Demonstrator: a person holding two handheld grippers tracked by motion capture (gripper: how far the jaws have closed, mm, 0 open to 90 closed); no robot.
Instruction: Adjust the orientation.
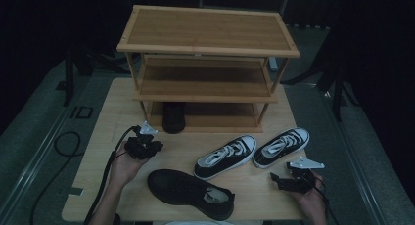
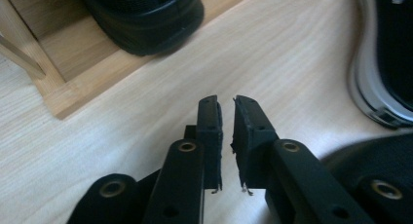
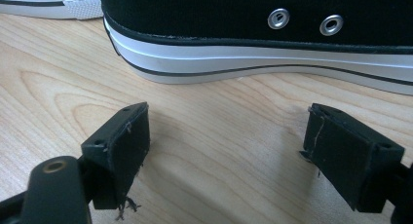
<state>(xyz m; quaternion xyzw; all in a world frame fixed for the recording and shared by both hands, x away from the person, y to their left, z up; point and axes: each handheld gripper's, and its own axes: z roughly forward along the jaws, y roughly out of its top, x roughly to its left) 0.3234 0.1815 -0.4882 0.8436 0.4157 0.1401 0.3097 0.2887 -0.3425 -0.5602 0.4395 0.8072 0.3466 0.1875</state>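
Note:
A three-tier wooden shoe rack stands at the back of the table. One black shoe sits on its bottom shelf, and its toe pokes out over the shelf edge. A second black shoe lies near the table's front edge. Two black-and-white canvas sneakers lie side by side at the right. My left gripper hovers in front of the rack, its jaws a narrow gap apart with nothing between them. My right gripper rests low near the right sneaker, wide open and empty.
The light wooden table has bare surface at its left and between the shoes. Cables trail from both grippers, the left one off the table's left side. Dark floor and stands surround the table.

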